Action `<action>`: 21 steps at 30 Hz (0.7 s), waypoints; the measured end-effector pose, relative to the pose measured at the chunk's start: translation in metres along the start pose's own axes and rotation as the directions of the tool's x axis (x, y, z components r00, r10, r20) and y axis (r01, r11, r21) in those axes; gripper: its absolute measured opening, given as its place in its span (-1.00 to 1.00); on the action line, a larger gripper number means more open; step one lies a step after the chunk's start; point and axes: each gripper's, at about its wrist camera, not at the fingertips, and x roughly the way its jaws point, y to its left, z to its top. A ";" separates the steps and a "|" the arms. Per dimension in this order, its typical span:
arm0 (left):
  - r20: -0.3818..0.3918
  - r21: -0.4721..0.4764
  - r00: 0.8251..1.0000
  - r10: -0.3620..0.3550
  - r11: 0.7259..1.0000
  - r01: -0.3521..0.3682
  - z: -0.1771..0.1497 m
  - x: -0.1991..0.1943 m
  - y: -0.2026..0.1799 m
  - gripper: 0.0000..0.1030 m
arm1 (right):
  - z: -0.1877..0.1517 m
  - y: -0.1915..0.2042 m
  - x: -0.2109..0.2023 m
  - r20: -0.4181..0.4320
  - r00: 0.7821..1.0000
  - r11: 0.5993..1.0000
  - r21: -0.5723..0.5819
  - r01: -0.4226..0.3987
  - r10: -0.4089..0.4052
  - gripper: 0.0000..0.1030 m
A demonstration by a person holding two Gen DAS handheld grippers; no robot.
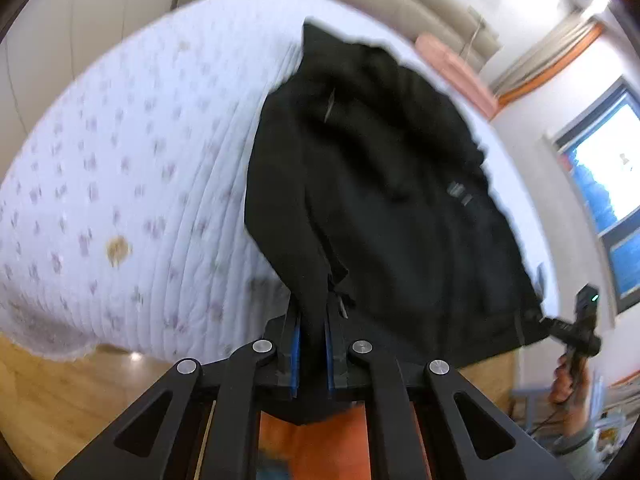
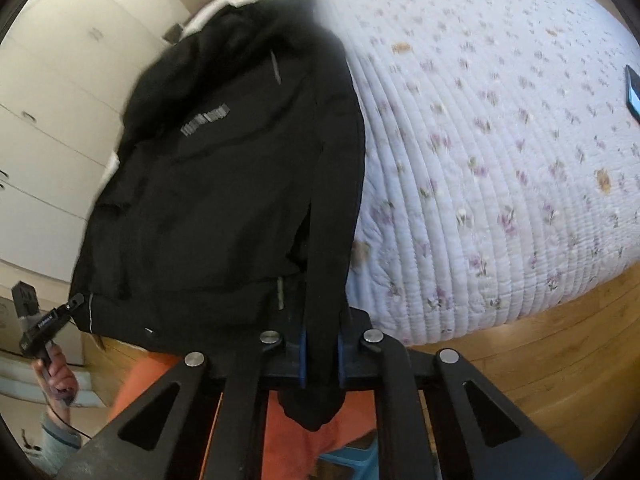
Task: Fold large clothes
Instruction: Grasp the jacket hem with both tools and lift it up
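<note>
Gripping the hem of a black jacket (image 1: 372, 184), the left gripper (image 1: 312, 344) has its blue-padded fingers (image 1: 295, 344) closed on a bunched corner of the cloth; the right gripper (image 2: 321, 356) is likewise clamped on the opposite hem corner, with a fold of fabric hanging below its fingers (image 2: 303, 356); no container shows in either view. The jacket lies over the near edge of a bed (image 1: 120, 168), its collar end resting on the quilt and its hem drawn off the mattress toward the grippers; the bed's edge runs just beside the garment, with bare wooden floor (image 2: 540, 336) below it; most of the quilted, flower-printed cover is unoccupied apart from a dark flat object (image 2: 633, 92) near its far side. The garment is plain black with a grey printed mark on the chest, a short pale zip line near the shoulder and a reflective strip at the hem; both views are motion-blurred, so finer details cannot be told.
</note>
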 end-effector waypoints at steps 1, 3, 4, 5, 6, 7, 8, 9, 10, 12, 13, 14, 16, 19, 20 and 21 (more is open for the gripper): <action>0.022 0.002 1.000 -0.006 1.000 0.006 0.005 -0.007 -0.004 -0.83 | 0.003 0.003 -0.006 0.010 1.000 1.000 -0.003 -0.006 0.006 -0.74; 0.072 0.006 0.997 -0.027 1.000 0.027 0.020 -0.020 -0.015 -0.83 | 0.012 0.011 -0.018 0.032 0.999 1.000 -0.018 -0.008 0.008 -0.74; 0.089 0.006 0.995 -0.036 0.999 0.036 0.026 -0.023 -0.018 -0.83 | 0.018 0.014 -0.024 0.043 0.999 1.000 -0.021 -0.015 0.016 -0.74; 0.107 0.003 0.993 -0.042 0.999 0.042 0.036 -0.025 -0.022 -0.83 | 0.023 0.015 -0.027 0.052 0.998 1.000 -0.023 -0.019 0.020 -0.74; 0.119 0.002 0.992 -0.051 0.999 0.051 0.044 -0.024 -0.026 -0.83 | 0.029 0.018 -0.031 0.061 0.998 0.999 -0.025 -0.022 0.024 -0.74; 0.129 0.007 0.990 -0.059 0.998 0.059 0.053 -0.022 -0.029 -0.83 | 0.035 0.019 -0.033 0.066 0.997 0.999 -0.025 -0.026 0.027 -0.74; 0.134 0.015 0.989 -0.059 0.998 0.058 0.062 -0.018 -0.031 -0.83 | 0.042 0.018 -0.034 0.067 0.997 0.999 -0.024 -0.029 0.031 -0.74; 0.137 0.023 0.989 -0.057 0.998 0.054 0.070 -0.012 -0.033 -0.83 | 0.049 0.017 -0.032 0.063 0.998 0.999 -0.023 -0.029 0.030 -0.74; 0.136 0.030 0.989 -0.055 0.998 0.052 0.077 -0.006 -0.034 -0.83 | 0.053 0.015 -0.030 0.056 0.998 0.999 -0.022 -0.029 0.031 -0.74; 0.116 0.045 0.992 -0.044 0.998 0.039 0.095 0.015 -0.036 -0.83 | 0.066 0.007 -0.020 0.026 0.999 0.999 -0.016 -0.045 0.046 -0.74; 0.099 0.050 0.994 -0.037 0.998 0.032 0.104 0.025 -0.034 -0.83 | 0.072 0.003 -0.013 -0.001 0.999 0.999 -0.007 -0.047 0.047 -0.74; 0.084 0.051 0.996 -0.033 0.998 0.029 0.112 0.034 -0.033 -0.83 | 0.075 -0.002 -0.008 -0.018 0.999 0.999 0.003 -0.049 0.049 -0.74; 0.049 0.043 0.998 -0.034 0.999 0.032 0.125 0.052 -0.032 -0.83 | 0.089 -0.013 0.006 -0.061 0.994 0.994 0.063 -0.090 0.094 -0.74; 0.003 0.008 0.999 -0.045 0.999 0.045 0.144 0.065 -0.031 -0.83 | 0.115 -0.011 0.020 -0.099 0.988 0.984 0.150 -0.101 0.116 -0.74; -0.009 0.008 0.999 -0.042 0.999 0.042 0.150 0.065 -0.031 -0.82 | 0.126 -0.008 0.022 -0.116 0.988 0.982 0.168 -0.086 0.106 -0.74; -0.023 0.012 0.999 -0.041 0.999 0.042 0.159 0.065 -0.033 -0.82 | 0.137 -0.003 0.023 -0.130 0.987 0.983 0.173 -0.069 0.092 -0.74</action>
